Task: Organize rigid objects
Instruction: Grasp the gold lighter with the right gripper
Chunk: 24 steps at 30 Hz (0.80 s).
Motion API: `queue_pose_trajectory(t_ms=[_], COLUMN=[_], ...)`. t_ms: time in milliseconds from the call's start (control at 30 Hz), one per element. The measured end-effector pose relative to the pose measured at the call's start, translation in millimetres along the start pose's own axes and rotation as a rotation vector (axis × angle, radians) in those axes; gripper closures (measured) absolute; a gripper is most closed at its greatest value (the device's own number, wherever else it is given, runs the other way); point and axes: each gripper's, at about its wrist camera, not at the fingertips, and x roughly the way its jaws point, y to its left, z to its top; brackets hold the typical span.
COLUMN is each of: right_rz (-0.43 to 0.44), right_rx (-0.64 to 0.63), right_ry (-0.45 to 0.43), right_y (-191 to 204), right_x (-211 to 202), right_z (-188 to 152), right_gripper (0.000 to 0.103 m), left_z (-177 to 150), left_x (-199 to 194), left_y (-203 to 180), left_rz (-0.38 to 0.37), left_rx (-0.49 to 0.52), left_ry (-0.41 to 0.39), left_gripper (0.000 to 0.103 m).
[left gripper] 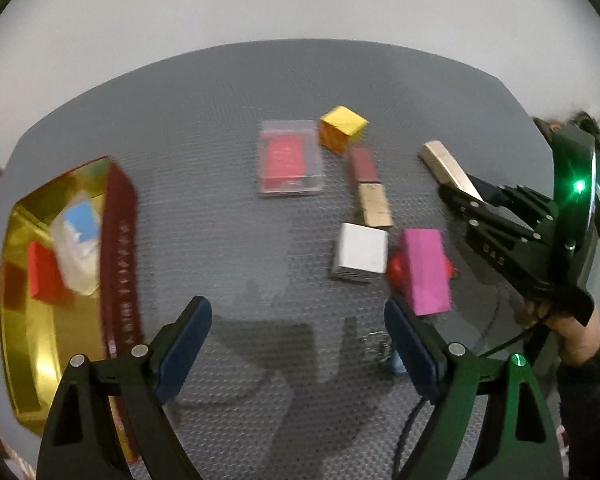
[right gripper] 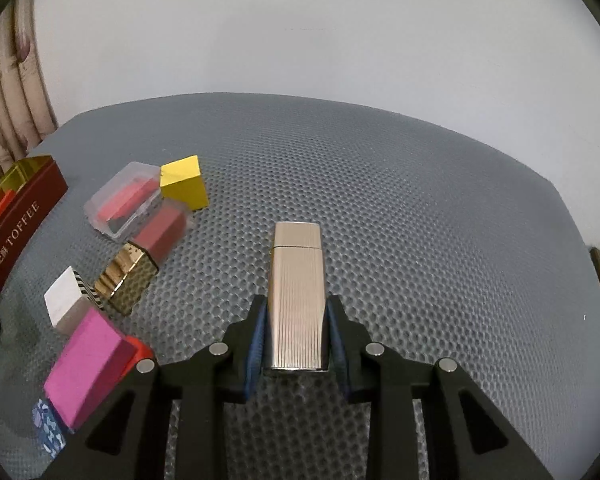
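Grey honeycomb mat (right gripper: 380, 208), white wall (right gripper: 300, 40)

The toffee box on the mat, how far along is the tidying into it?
Done: the toffee box already holds a red block and a blue-and-white packet. In hand: the right tongs are shut on the ribbed gold case; the left tongs are open and hold nothing. Left on the mat: yellow cube, clear case, maroon-and-gold bar, white box, pink block.
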Motion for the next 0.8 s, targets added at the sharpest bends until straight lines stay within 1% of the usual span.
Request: queue_pose_trajectory(t_ms=[167,200,233,267,300,400,433,467,533,633,733,800], right_rz=[-0.002,-0.002,0.0,0.003,0.004,0.004,0.005,0.006,0.007,0.009,0.008,0.009], right_rx=[-0.001,0.001,0.003,0.005,0.006,0.007,0.008,0.009,0.011,0.012,0.012,0.013], right_ry=[0.0,-0.001,-0.001,-0.001,-0.001,-0.001,-0.001,-0.002,-0.002,-0.003,-0.003,-0.003], right_y=[5.1,3.2,4.9,7.1,-1.0,-1.0,0.4,-6.0,-21.3,-21.2,-21.7,-21.0], right_x=[6.7,-7.4,-8.5,-6.9,-2.9,-0.9,0.0,2.3,-9.6,-8.4,-8.2,-8.7], right_z=[2.4,-7.7,-8.9,-8.1,-7.2,-3.4,-2.8,-2.2,-6.5,-5.5,-5.5,-5.7], right_gripper=[0.073,0.073,0.073,0.073,0.073,0.073,0.073,0.073,0.073,0.073,0.073,0.073], left_z=[8.8,12.8,15.4,17.1,18.9,22.0,23.1,24.4,26.6,28.6,29.9,30.0], left_x=[11.5,14.9,18.0,20.9,24.0,30.0,31.7,33.6,36.9,40.7,43.8,46.4], left_y=[-5.9,-5.7,-5.8,-6.1,-6.5,-9.1,-8.6,-7.9,-7.9,-10.3,-12.7,-12.3], left_rz=[-0.044,-0.053,-0.054,-0.052,-0.047,-0.041,-0.043,-0.042,-0.049,-0.056,-0.05,-0.057], left_rx=[0.003,0.0,-0.002,-0.002,0.002,-0.002,-0.008,-0.015,-0.02,-0.016,-0.012,-0.026], left_ry=[0.022,0.028,0.034,0.04,0.044,0.06,0.065,0.069,0.076,0.085,0.091,0.099], left_gripper=[0.018,0.018,0.019,0.022,0.025,0.031,0.031,0.031,0.032,0.033,0.038,0.047])
